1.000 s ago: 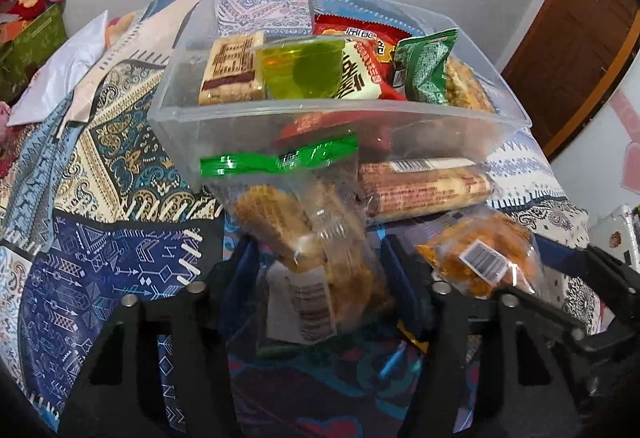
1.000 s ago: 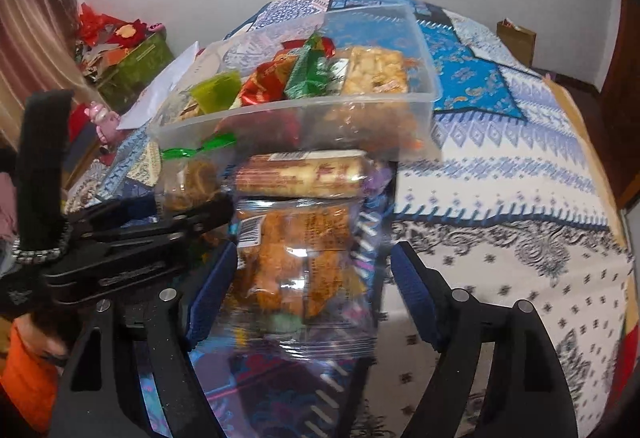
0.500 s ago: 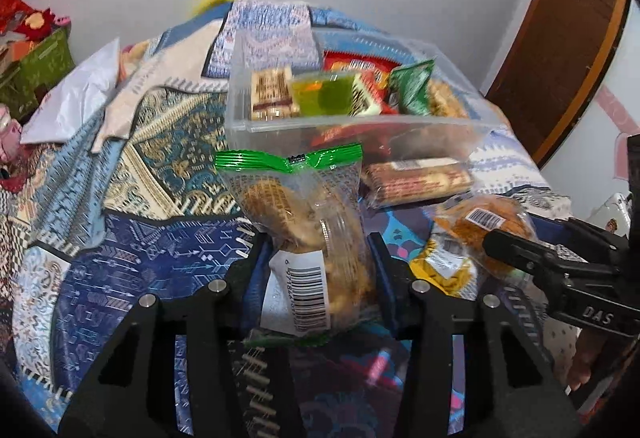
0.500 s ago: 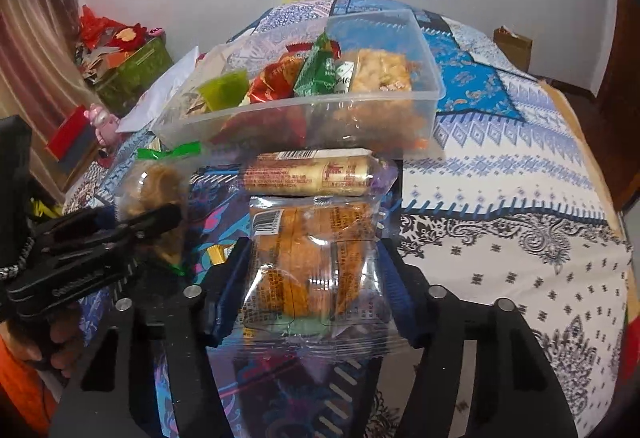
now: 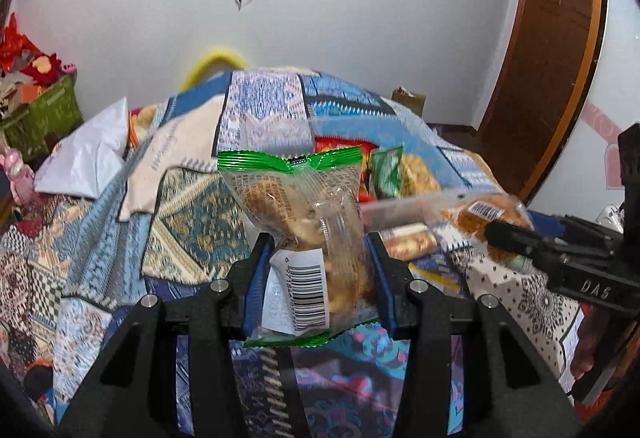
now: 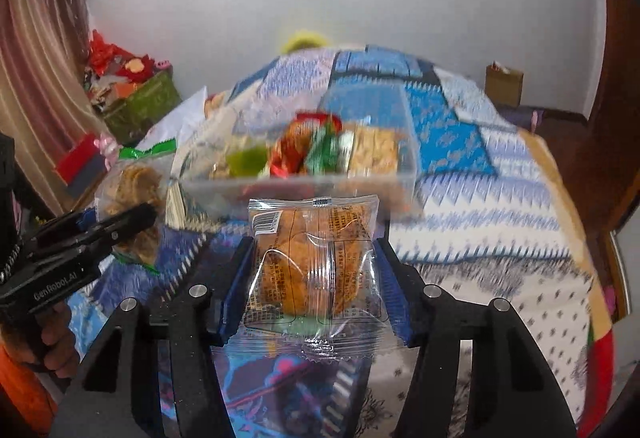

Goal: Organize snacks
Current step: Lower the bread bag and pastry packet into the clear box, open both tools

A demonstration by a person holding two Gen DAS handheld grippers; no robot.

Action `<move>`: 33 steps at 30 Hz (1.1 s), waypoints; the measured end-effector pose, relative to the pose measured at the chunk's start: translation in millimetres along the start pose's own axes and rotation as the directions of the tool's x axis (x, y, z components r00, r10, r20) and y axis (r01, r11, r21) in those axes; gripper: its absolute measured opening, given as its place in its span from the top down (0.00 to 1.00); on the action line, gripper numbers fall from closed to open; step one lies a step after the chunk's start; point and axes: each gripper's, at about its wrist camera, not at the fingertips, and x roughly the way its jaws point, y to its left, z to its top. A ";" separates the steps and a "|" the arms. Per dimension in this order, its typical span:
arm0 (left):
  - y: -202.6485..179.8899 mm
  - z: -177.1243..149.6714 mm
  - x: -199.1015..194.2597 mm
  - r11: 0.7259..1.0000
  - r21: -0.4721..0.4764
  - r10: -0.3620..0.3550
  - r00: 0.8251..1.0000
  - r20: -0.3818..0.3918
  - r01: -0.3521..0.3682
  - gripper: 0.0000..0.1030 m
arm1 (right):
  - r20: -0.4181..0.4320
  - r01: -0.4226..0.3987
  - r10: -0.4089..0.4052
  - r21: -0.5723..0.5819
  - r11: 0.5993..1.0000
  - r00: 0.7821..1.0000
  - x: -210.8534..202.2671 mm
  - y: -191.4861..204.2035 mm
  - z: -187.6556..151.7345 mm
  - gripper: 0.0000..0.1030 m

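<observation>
Snack packets are pinched: green-sealed packet (image 5: 308,238) in left tool (image 5: 318,278), clear packet (image 6: 314,262) in right tool (image 6: 314,278)

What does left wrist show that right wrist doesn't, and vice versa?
Left wrist only: the wooden door, a roll-shaped snack lying on the quilt, the barcode sticker on the green-edged packet. Right wrist only: the curtain, the green jelly cup in the bin. Both: the clear bin of snacks, the quilt, each gripper's jaws clamped on a packet, left gripper on the green-edged one, right gripper on the clear packet.
</observation>
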 end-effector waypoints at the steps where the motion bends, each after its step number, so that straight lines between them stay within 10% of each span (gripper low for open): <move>1: 0.5 3.8 0.9 1.000 0.001 0.001 1.000 0.007 -0.001 0.56 | 0.015 0.001 -0.001 0.001 1.000 1.000 -1.0 -0.5 6.1 0.47; 11: 9.7 51.9 28.3 0.998 -0.010 0.065 0.995 0.071 -0.064 0.56 | 0.095 0.032 -0.033 0.007 0.999 0.995 14.1 -9.9 54.9 0.47; 33: 28.9 91.9 127.4 0.998 -0.020 0.062 0.998 -0.026 -0.063 0.60 | -0.027 0.040 -0.039 0.034 0.999 0.999 110.1 -28.6 88.5 0.43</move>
